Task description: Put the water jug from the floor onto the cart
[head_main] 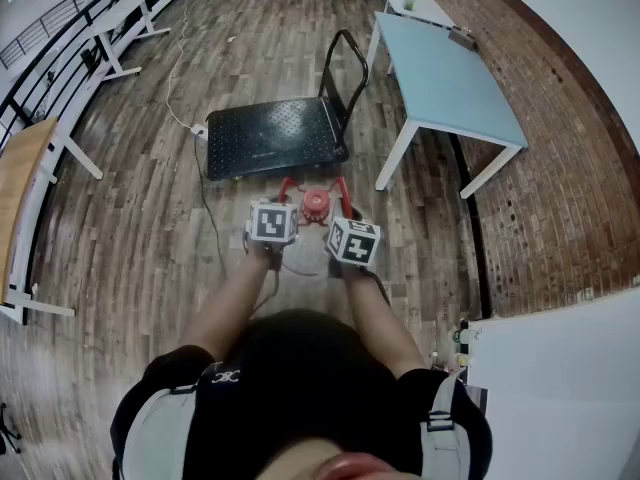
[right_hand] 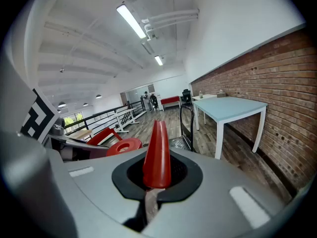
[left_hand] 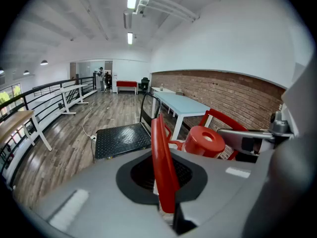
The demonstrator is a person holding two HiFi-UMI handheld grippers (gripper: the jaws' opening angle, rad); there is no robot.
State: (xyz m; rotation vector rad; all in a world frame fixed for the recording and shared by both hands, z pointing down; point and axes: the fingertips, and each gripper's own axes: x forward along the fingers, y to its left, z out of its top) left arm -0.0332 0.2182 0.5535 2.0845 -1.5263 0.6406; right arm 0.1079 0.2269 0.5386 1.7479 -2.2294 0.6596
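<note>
The water jug shows in the head view as a red cap point(head_main: 315, 203) with a red handle point(head_main: 286, 184) on each side, just short of the black cart point(head_main: 270, 136). My left gripper point(head_main: 281, 200) is shut on the left handle point(left_hand: 163, 167). My right gripper point(head_main: 341, 206) is shut on the right handle point(right_hand: 157, 155). The cap point(left_hand: 204, 140) sits between both grippers, and the right gripper view catches it too point(right_hand: 124, 145). The jug's clear body is mostly hidden under the grippers, so whether it rests on the floor I cannot tell.
The cart's upright push handle point(head_main: 343, 68) stands on its right end. A light-blue table point(head_main: 440, 78) stands right of the cart, beside a brick wall point(head_main: 560, 168). A white cable point(head_main: 180, 98) runs over the wood floor left of the cart. White desks point(head_main: 120, 28) line the railing at far left.
</note>
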